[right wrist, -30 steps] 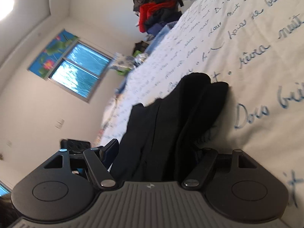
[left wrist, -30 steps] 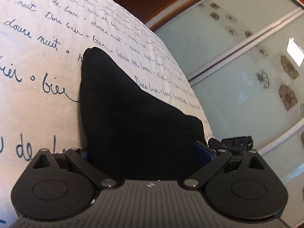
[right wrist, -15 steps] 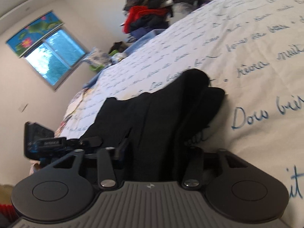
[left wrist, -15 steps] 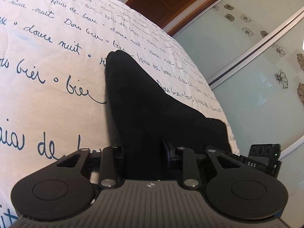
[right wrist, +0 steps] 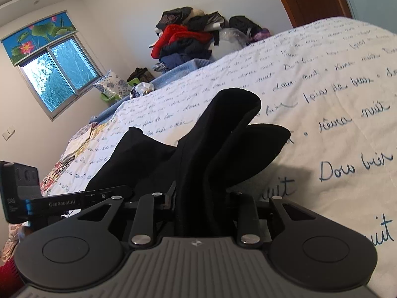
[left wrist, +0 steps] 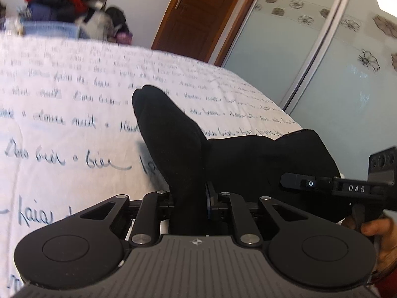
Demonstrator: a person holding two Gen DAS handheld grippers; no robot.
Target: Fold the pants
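Black pants [left wrist: 173, 144] lie on a white bedspread with blue handwriting [left wrist: 62, 124]. My left gripper [left wrist: 189, 198] is shut on the near edge of the pants; the cloth rises between its jaws and runs away across the bed. My right gripper [right wrist: 202, 198] is shut on the other near corner of the pants [right wrist: 223, 129], which show two folded lobes. The right gripper also shows at the right of the left wrist view [left wrist: 347, 188], and the left one at the left of the right wrist view [right wrist: 62, 201]. The fingertips are hidden by cloth.
A pile of clothes [right wrist: 193, 39] sits at the far end of the bed. A wooden door [left wrist: 198, 12] and frosted sliding wardrobe doors [left wrist: 322, 62] stand beyond the bed's right side. A window [right wrist: 57, 74] is on the left wall.
Both grippers have closed on the pants' near edge over the last second. Both views have tilted upright and the cloth is lifted and gathered between the jaws.
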